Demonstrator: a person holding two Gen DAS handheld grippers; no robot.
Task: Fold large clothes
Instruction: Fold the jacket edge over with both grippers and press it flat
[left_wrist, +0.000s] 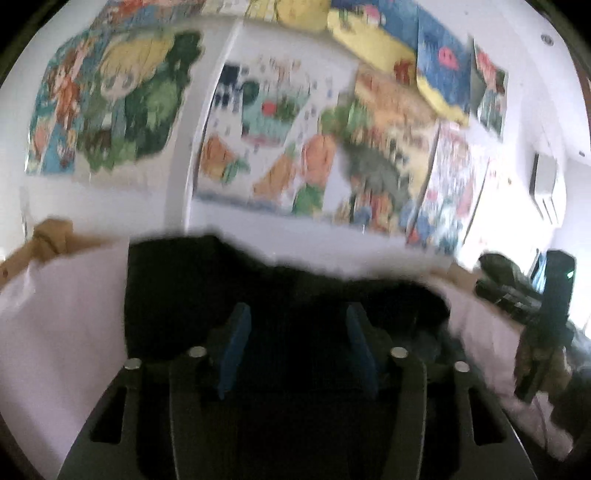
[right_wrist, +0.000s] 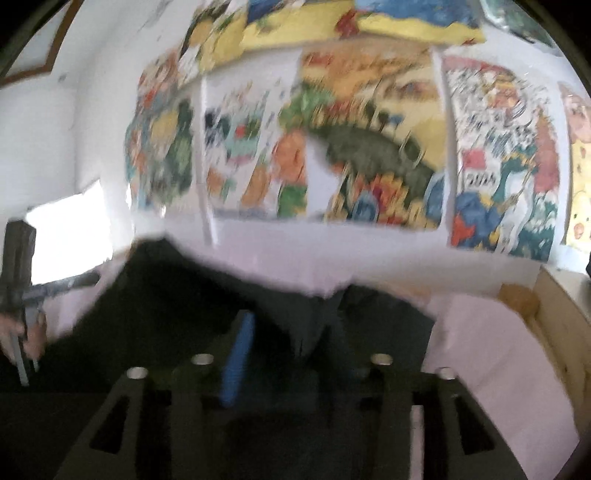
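Between both sets of jaws hangs the dark garment (left_wrist: 280, 295), lifted above the pale pink bed sheet (left_wrist: 66, 314). Risk: cloth slipping or bunching mid-fold, since frames are motion-blurred. Left gripper (left_wrist: 295, 350): jaws look moderately apart around dark cloth; grip uncertain. Right gripper (right_wrist: 291, 354): one blue pad visible, the other hidden by fabric; closure cannot be told.
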